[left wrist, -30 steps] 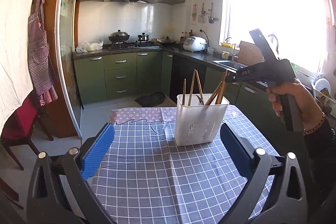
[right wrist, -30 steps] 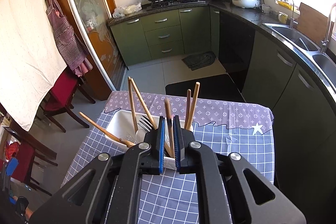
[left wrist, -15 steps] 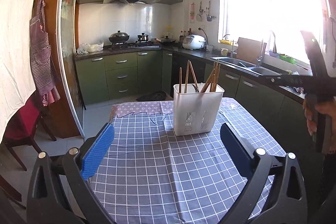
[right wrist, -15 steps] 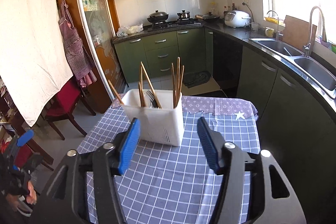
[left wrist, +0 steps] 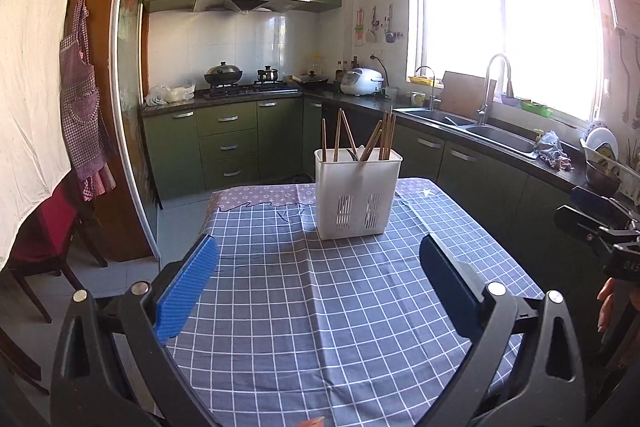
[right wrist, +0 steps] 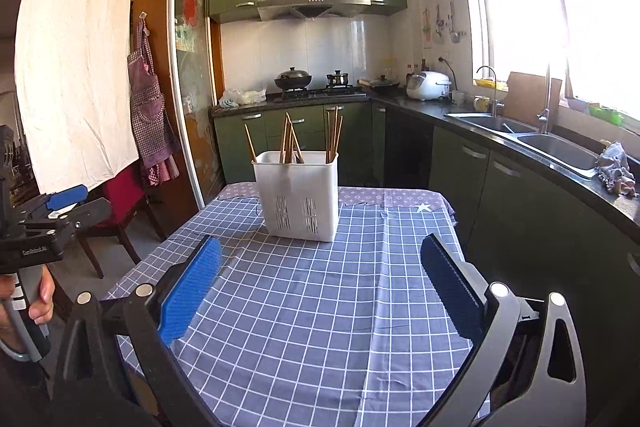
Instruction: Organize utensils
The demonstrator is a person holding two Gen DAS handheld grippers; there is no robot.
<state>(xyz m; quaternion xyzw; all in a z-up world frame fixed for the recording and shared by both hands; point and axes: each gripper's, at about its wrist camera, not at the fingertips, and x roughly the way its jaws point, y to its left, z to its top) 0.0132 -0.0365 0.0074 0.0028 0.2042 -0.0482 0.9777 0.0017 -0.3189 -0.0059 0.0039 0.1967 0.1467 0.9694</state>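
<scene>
White plastic utensil holder (left wrist: 358,193) is standing upright on the checked tablecloth (left wrist: 340,307), toward its far end; boxy shape, rounded corners, slotted vents low on the near wall. Wooden chopsticks (left wrist: 384,135) are sticking out of the top, thin straight sticks leaning at mixed angles; something metal and something white are sitting among them, too small to name.

Left gripper (left wrist: 318,283) is hovering over the cloth on the near side of the holder, jaws spread wide, nothing between them; ribbed blue pads on black plastic arms with silver bolts. Right gripper (right wrist: 320,287) is also hanging near-side of the holder, jaws spread wide after just opening, nothing between them, same ribbed blue pads. Both are well apart from the holder.

Cloth is blue-grey with a white grid, creased, with a patterned lilac strip (right wrist: 392,195) showing just beyond the holder. Table is sitting in a kitchen: glossy green cabinets (left wrist: 228,143), white tiled wall and steel hood behind the holder, dark counter with steel sink (right wrist: 556,147) to the holder's right, bright window above. Pots on the stove (left wrist: 250,89), white rice cooker (left wrist: 362,81) further right. Checked apron (right wrist: 150,107), white sheet and red chair (right wrist: 120,203) are left of the holder. Nothing is blocking the holder.
</scene>
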